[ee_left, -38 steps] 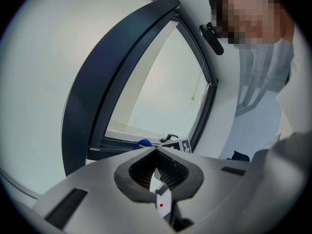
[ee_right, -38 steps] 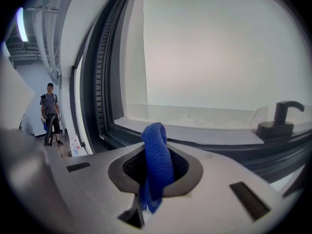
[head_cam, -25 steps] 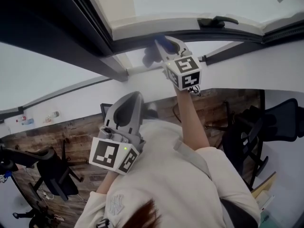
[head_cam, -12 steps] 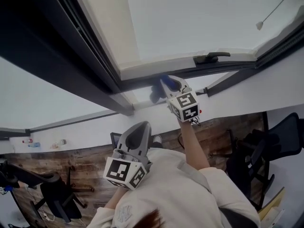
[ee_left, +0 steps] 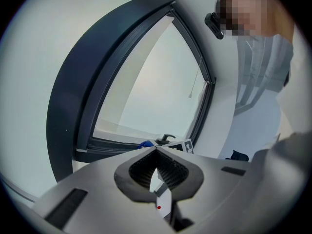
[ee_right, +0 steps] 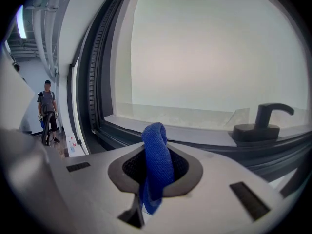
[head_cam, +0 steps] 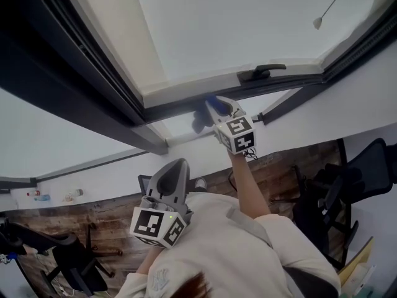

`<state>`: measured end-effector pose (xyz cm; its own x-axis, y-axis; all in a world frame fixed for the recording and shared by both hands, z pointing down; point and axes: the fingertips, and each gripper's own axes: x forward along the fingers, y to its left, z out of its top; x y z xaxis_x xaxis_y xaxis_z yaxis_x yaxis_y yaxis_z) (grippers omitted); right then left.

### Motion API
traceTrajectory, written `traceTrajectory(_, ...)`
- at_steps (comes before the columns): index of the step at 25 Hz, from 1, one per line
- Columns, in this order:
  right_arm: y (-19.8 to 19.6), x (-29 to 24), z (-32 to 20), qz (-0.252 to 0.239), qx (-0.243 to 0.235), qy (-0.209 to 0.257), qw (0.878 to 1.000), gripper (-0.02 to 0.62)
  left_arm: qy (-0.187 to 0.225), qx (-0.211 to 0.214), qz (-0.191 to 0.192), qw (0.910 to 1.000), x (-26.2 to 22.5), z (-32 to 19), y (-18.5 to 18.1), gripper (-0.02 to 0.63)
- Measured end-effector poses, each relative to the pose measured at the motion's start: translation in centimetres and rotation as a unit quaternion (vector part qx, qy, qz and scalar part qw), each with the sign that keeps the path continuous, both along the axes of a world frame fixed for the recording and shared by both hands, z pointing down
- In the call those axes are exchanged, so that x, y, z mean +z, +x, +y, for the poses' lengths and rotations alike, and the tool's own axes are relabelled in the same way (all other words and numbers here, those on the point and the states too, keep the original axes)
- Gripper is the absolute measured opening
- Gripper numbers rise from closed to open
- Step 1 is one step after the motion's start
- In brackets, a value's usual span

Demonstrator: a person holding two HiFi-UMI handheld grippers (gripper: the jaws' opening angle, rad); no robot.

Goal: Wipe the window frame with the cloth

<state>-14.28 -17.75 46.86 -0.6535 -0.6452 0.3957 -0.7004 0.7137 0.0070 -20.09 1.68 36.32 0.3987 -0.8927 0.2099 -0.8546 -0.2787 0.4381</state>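
Window frame above wood floor: blue cloth is pinched by right gripper at its lower edge; left gripper is closed, empty.

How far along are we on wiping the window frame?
Done: the cloth is clamped in the right tongs and raised to the frame's lower rail, near the handle. In hand: the cloth is at that rail, though contact isn't clear. Left: wiped and unwiped stretches can't be told apart, so treat the rest of the frame as pending. The left tongs hang low, shut and empty.
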Motion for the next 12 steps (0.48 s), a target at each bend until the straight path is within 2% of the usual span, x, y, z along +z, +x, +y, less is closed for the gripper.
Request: traceTrajectory(12, 4.5, -0.4, -1.8, -0.001, 0.033, 0.008, 0.999, 0.049, 0.001, -0.013, 0.001, 0.9999, 0.2, 0.3, 1.7, 0.005)
